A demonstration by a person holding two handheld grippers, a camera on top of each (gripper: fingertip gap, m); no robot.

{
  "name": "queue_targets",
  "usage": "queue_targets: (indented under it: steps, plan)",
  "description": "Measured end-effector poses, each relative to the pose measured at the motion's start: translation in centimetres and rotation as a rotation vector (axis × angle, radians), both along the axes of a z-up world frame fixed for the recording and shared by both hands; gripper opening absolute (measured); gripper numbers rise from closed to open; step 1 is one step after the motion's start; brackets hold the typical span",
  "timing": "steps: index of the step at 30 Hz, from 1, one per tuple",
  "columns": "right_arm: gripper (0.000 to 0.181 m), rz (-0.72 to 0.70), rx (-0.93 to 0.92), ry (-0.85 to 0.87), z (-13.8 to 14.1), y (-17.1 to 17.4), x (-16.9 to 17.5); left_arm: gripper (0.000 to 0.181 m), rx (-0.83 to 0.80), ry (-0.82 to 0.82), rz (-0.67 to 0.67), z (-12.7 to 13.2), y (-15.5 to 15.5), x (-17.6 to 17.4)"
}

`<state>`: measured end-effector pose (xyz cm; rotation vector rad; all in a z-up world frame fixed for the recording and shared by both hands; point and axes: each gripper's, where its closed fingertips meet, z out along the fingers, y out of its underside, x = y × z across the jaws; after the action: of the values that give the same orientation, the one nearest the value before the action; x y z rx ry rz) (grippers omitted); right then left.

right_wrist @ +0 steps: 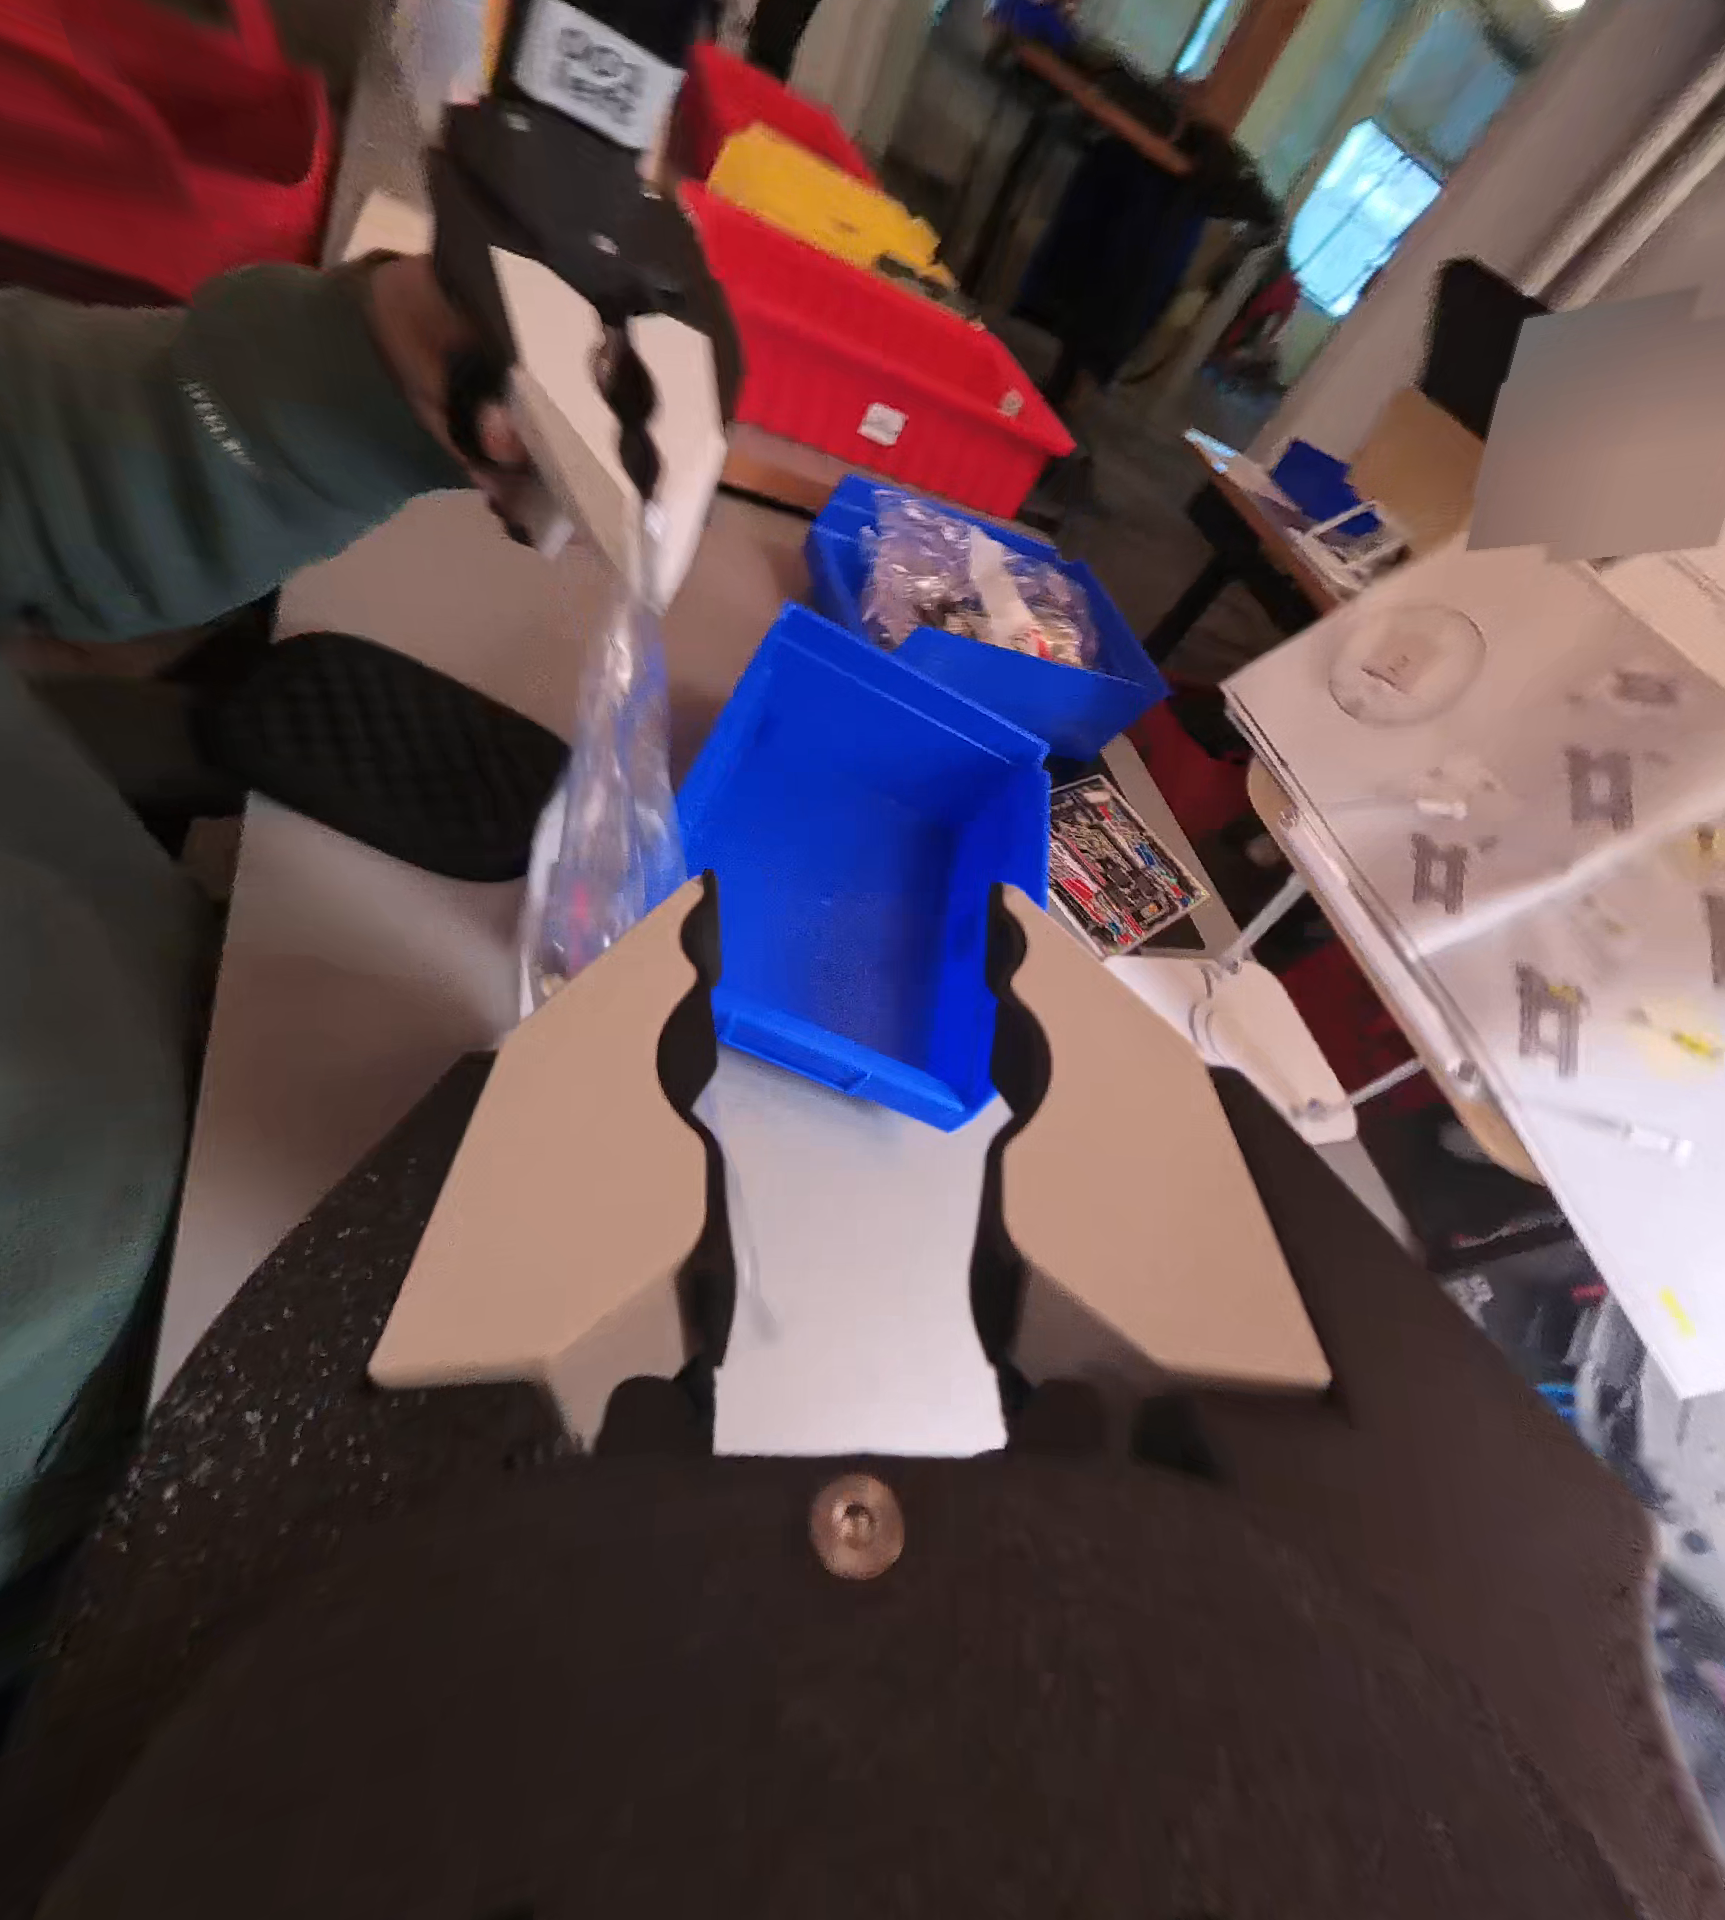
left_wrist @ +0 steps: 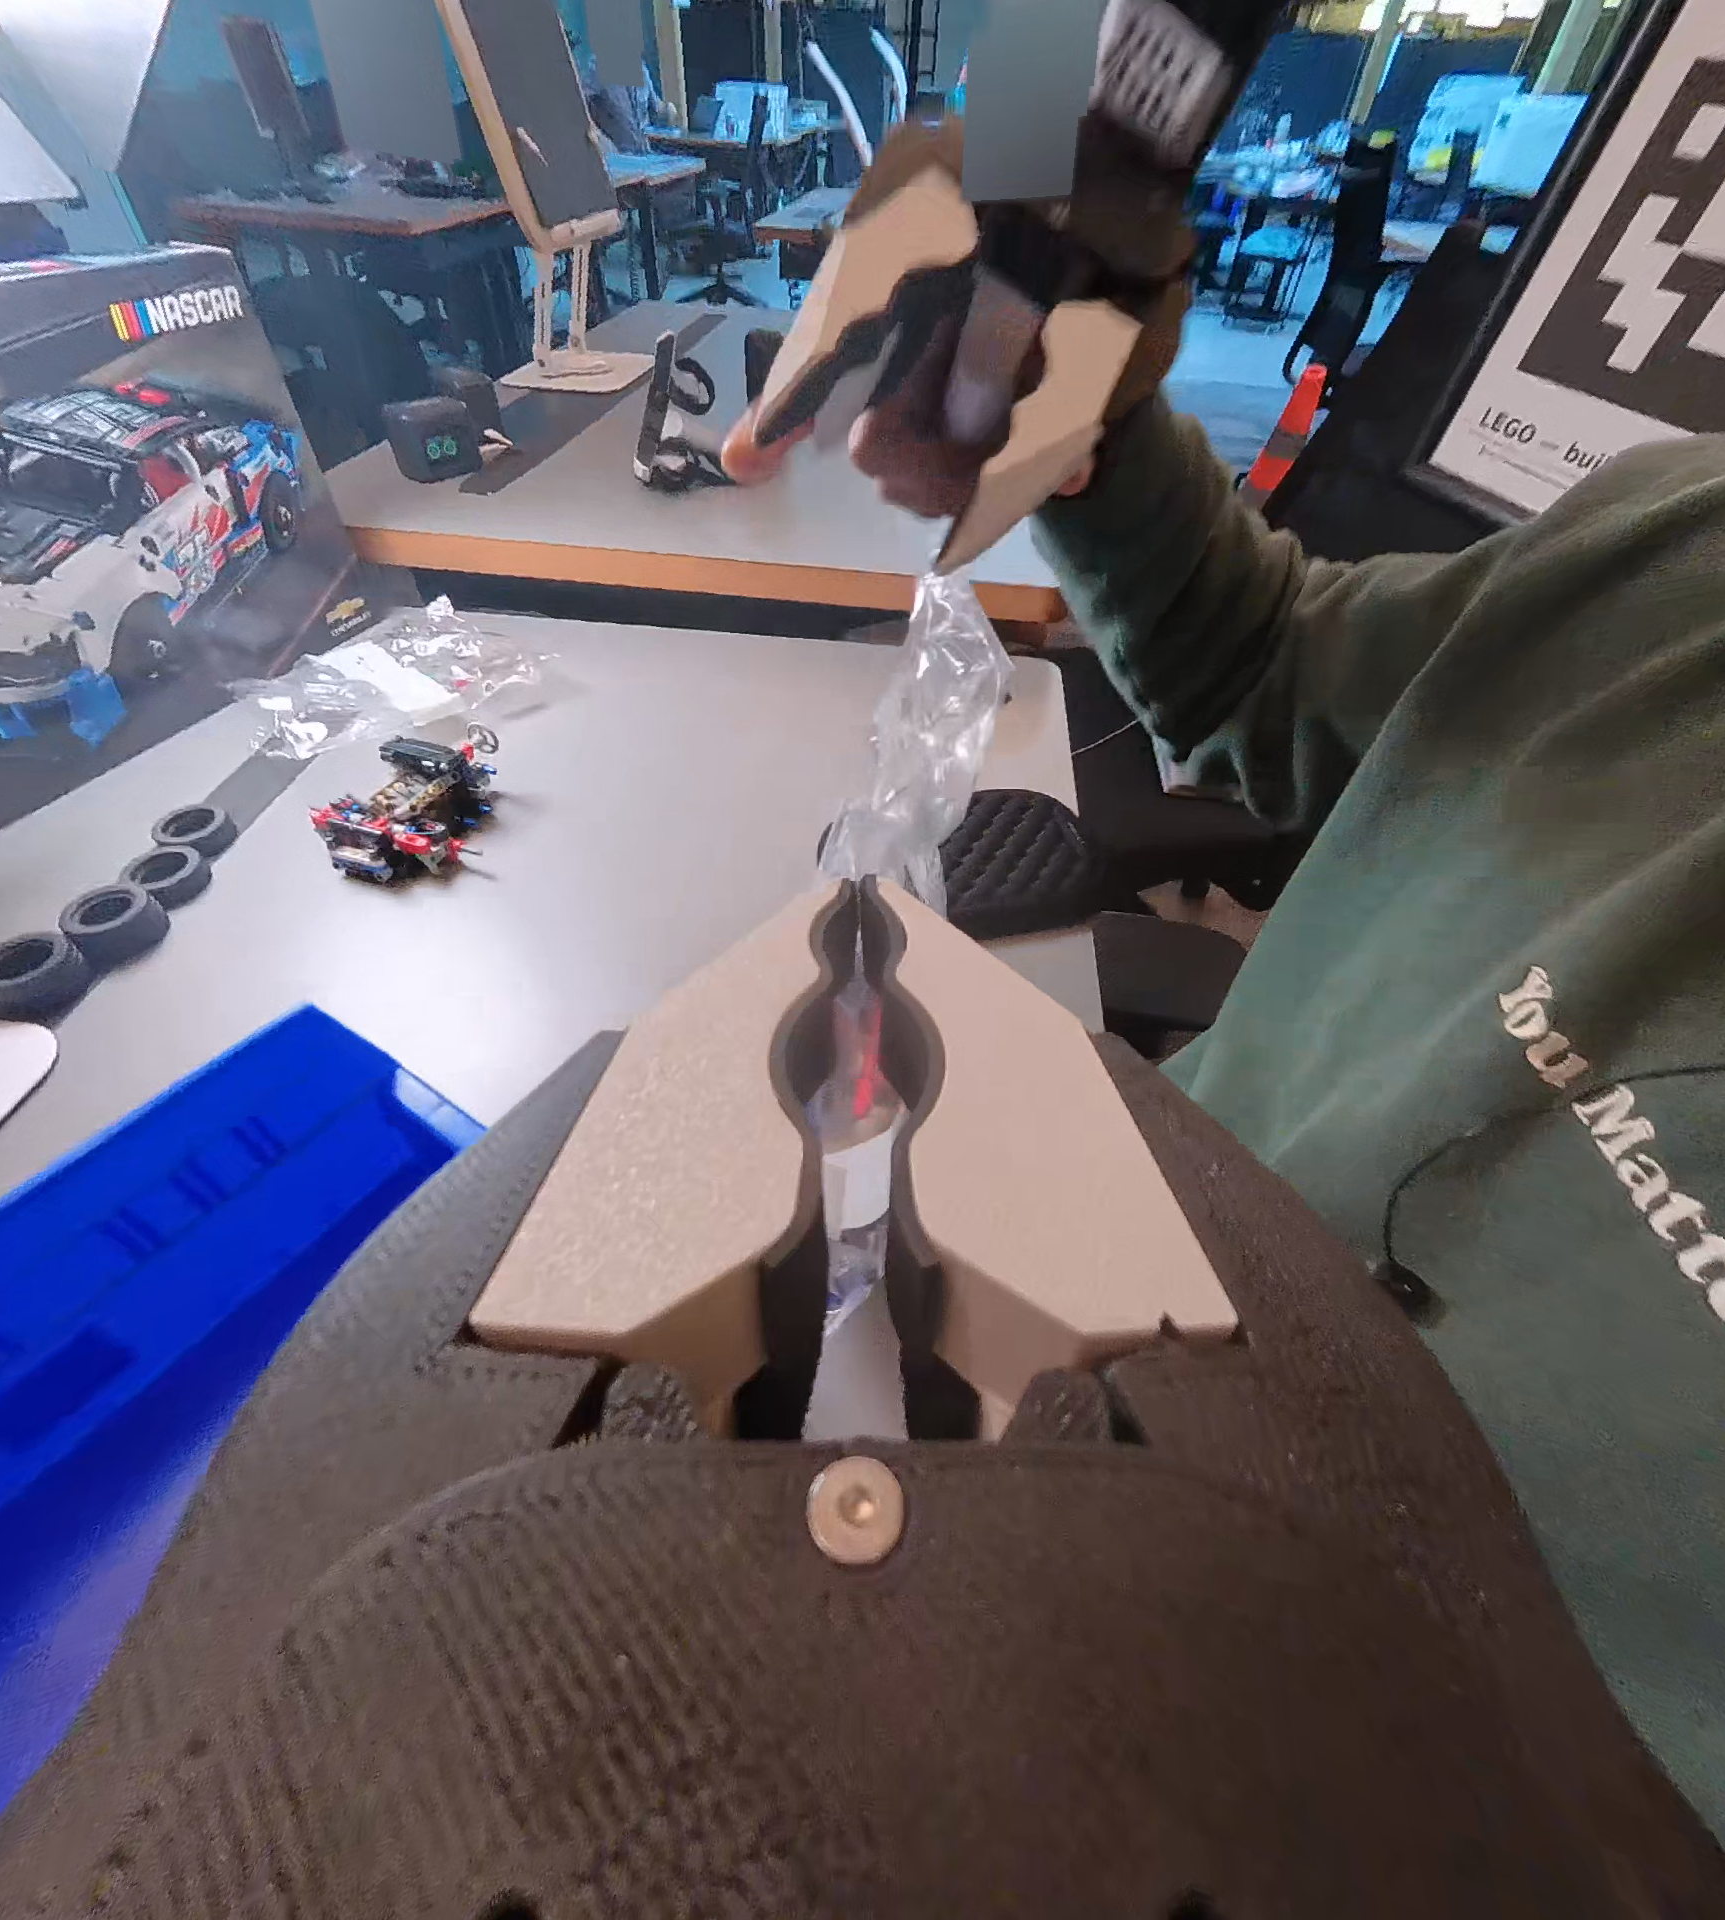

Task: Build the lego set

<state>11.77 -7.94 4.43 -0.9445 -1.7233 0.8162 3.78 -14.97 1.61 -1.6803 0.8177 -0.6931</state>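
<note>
My left gripper [left_wrist: 860,894] is shut on a clear plastic bag [left_wrist: 925,727] of small Lego parts; red pieces show between its fingers. The bag stretches up to my right gripper [left_wrist: 853,499], which is open; the bag's end touches one fingertip [left_wrist: 951,551]. In the right wrist view my right gripper [right_wrist: 853,899] is open and empty above an empty blue bin [right_wrist: 868,883]. The bag [right_wrist: 614,790] hangs there from the shut left gripper [right_wrist: 645,566]. A partly built Lego chassis [left_wrist: 411,805] lies on the grey table [left_wrist: 629,748].
Several black tyres [left_wrist: 99,914] line up beside the Lego box [left_wrist: 99,468]. An empty clear bag [left_wrist: 390,675] lies near the chassis. A second blue bin [right_wrist: 983,613] holds parts bags. A sticker sheet [right_wrist: 1123,862] and an instruction booklet [right_wrist: 1564,935] lie at right. Red bins [right_wrist: 868,332] stand behind. Some 12 cm of space lies between my two pairs of fingers.
</note>
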Motion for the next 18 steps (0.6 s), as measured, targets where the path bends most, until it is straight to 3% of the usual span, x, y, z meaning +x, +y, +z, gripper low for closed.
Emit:
queue_targets:
  steps: [3, 5, 8, 9, 10, 11, 15, 18]
  plan:
    - [0.053, 0.022, 0.148, -0.05, 3.5, -2.5, -1.1, 0.0, 0.009, 0.032, 0.001, 1.0, 0.9, 1.2]
    - [0.051, 0.113, 0.124, -0.121, 4.6, -5.1, -1.5, 0.0, 0.01, 0.038, 0.006, 1.6, 1.4, 1.8]
    - [0.05, 0.125, 0.141, -0.297, 2.0, -6.3, -3.5, 0.0, 0.03, 0.047, -0.025, 2.6, 1.7, 3.4]
    - [0.037, 0.099, 0.172, -0.341, 0.7, -5.7, -4.2, 0.0, 0.04, 0.05, -0.032, 2.9, 1.8, 3.8]
    - [0.007, 0.078, 0.174, -0.357, -0.1, -5.3, -4.9, 0.0, 0.053, 0.056, -0.023, 3.1, 2.0, 4.0]
    - [0.001, 0.079, 0.147, -0.359, -0.3, -5.1, -5.1, 0.0, 0.077, 0.07, 0.001, 3.1, 2.2, 3.8]
    - [0.0, 0.101, -0.053, -0.279, 1.8, -4.5, -4.9, 0.032, 0.202, 0.06, 0.083, 3.1, 1.8, 2.6]
    - [0.0, 0.157, -0.146, -0.233, 2.7, -5.1, -4.8, 0.029, 0.237, 0.1, 0.128, 1.4, 2.1, 2.9]
